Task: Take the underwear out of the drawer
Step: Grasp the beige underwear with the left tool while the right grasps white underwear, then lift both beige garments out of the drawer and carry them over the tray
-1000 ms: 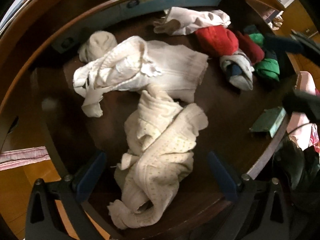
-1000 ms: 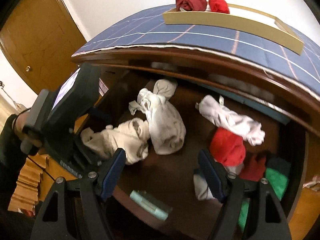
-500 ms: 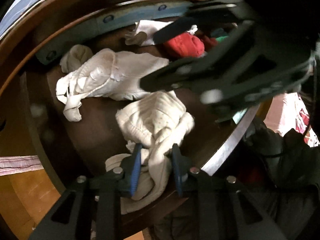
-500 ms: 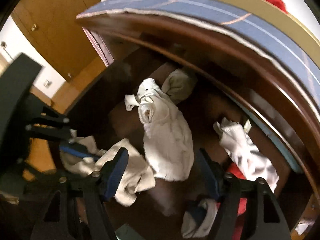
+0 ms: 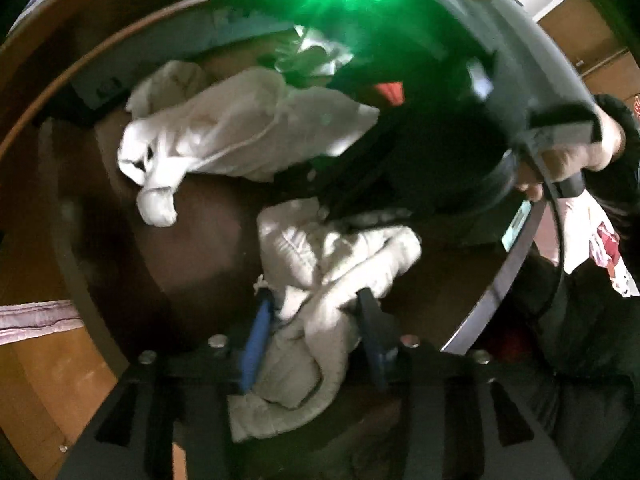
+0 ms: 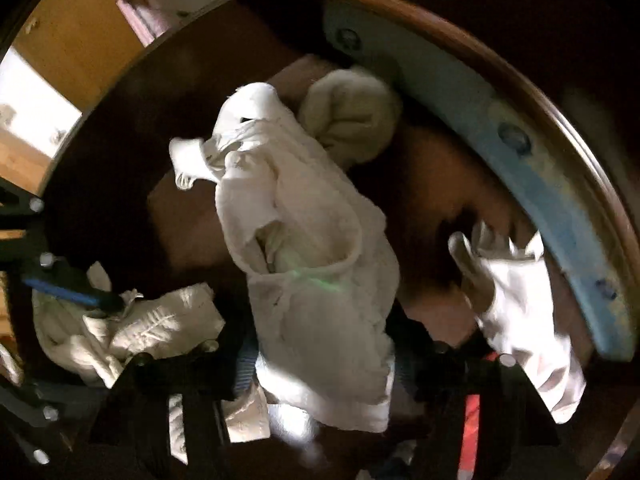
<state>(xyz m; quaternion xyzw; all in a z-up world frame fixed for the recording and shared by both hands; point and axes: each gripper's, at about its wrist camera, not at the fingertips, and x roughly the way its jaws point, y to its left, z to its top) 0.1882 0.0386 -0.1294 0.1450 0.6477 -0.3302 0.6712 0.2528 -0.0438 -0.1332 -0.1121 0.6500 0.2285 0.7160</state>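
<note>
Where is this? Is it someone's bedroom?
Probably a bedroom or some room at home. A dark wooden drawer stands open, white and cream underwear pieces lie loose in it, and a wooden door stands nearby.

Black hand-held gripper (image 5: 316,312), blue pads (image 5: 256,332), silver screws.
</note>
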